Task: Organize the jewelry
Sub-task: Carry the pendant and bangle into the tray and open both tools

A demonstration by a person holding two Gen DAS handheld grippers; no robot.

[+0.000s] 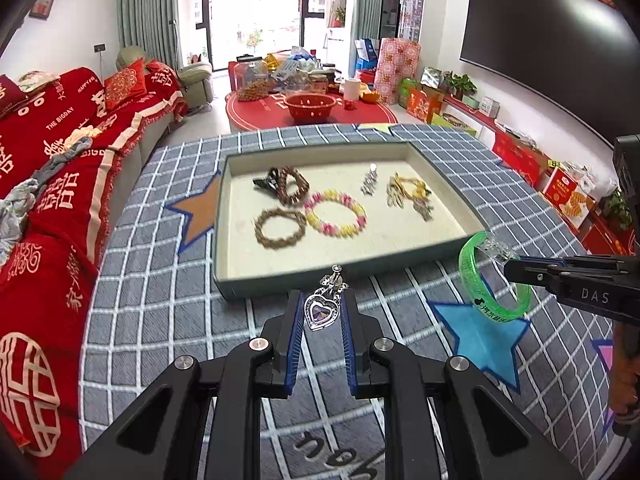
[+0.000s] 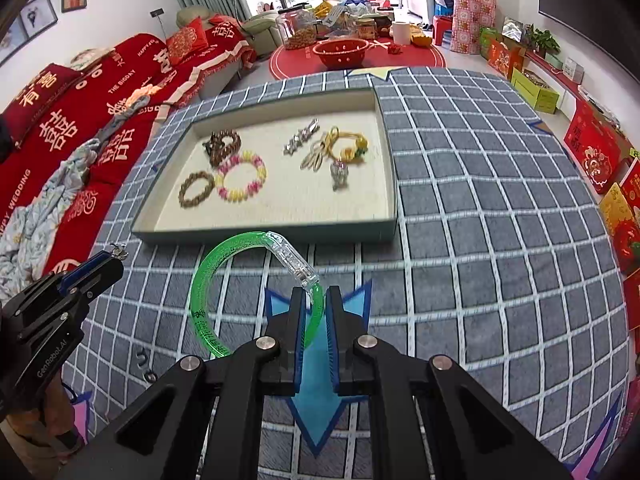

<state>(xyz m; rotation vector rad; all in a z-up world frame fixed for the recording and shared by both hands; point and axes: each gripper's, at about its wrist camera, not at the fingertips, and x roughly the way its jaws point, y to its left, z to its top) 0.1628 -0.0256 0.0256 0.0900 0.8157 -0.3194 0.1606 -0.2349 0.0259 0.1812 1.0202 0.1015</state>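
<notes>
Grey checked cloth with coloured stars covers the counter [image 1: 168, 264], and a red-draped sofa [image 1: 52, 184] runs along the side beyond the left tool. Just ahead of both tools sits a shallow tray [image 1: 280, 280] with a pale lining. The left tool [image 1: 320, 300] is clamped on a heart-shaped pendant [image 1: 322, 308] with a purple stone, held above the cloth just short of the tray's near wall. The right tool [image 2: 314, 300] is closed on a green bangle [image 2: 200, 300] with a clear clasp section; the ring stands out to that tool's left and lifts toward the tray's near edge. Inside the tray, ahead of the tools, lie a brown bead bracelet [image 1: 279, 227], a pink and yellow bracelet [image 1: 335, 214], a darker bead bracelet [image 1: 290, 185], a silver piece [image 1: 370, 182] and a yellow tangle [image 1: 408, 192].
</notes>
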